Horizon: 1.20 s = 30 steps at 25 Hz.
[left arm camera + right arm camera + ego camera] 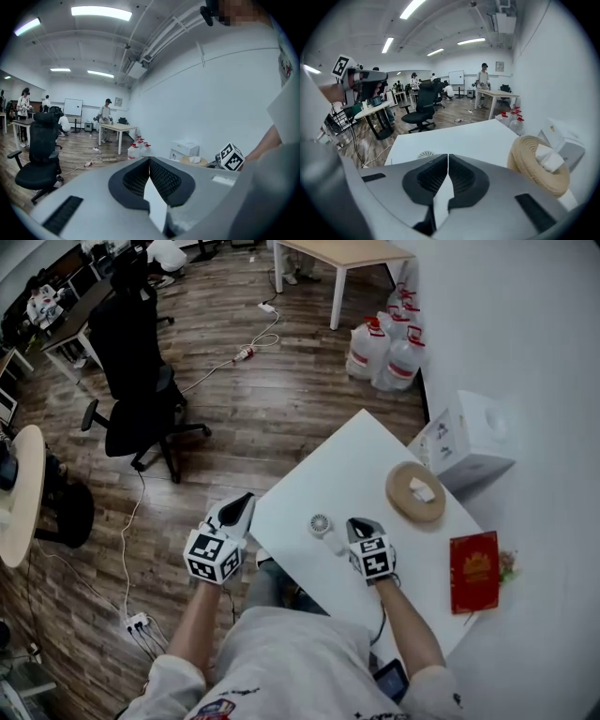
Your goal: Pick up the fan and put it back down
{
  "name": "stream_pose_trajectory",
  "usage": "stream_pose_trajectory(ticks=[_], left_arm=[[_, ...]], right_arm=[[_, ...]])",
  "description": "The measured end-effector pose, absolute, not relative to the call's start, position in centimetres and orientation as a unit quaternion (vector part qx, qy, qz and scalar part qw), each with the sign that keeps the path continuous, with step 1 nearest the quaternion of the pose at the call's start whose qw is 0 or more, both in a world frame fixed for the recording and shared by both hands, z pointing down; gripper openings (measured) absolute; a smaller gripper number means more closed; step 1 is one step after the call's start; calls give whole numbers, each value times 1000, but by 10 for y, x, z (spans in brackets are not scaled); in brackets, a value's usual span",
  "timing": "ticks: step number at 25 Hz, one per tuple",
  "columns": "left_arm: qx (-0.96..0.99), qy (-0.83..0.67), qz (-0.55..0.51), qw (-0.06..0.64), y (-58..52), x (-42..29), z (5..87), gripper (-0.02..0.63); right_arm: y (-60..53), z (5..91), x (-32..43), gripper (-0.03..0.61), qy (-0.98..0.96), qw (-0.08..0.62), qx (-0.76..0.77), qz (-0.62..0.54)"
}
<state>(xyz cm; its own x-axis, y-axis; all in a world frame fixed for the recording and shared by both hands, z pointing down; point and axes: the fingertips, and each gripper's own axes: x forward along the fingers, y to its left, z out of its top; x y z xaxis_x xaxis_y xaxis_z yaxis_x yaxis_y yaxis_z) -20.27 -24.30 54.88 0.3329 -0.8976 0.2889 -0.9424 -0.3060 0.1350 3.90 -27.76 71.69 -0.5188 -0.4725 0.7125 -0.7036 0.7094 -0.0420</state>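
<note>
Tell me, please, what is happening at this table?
A person holds a claw in each hand. The right claw is shut and empty over the white table, just beside the small white fan, which lies on the table. The left claw is shut too, off the table's edge.

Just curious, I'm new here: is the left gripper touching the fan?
Apart. The head view shows bare table between the left gripper and the fan.

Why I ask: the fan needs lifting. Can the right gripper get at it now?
Probably yes: the fan lies on the table just beside the right gripper, with nothing between them. Its shut, empty jaws must open first.
</note>
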Motion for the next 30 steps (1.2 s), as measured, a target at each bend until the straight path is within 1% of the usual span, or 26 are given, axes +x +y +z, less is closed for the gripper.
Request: stream_pose_trajectory(ticks=[1, 5, 19, 25, 30], left_arm=[[807, -568, 79, 138, -246, -197, 547, 5], [820, -552, 78, 130, -255, -177, 540, 5], [871, -473, 73, 107, -293, -87, 520, 5], [880, -459, 69, 101, -301, -69, 515, 5], [882, -455, 69, 99, -303, -64, 514, 5]], right_arm=[[-280, 712, 45, 6, -854, 346, 352, 164], [-289, 693, 69, 5, -850, 325, 388, 150], [-298, 588, 146, 4, -842, 207, 486, 110], [-294, 531, 164, 3, -846, 124, 513, 75], [-292, 512, 167, 3, -846, 98, 522, 51]])
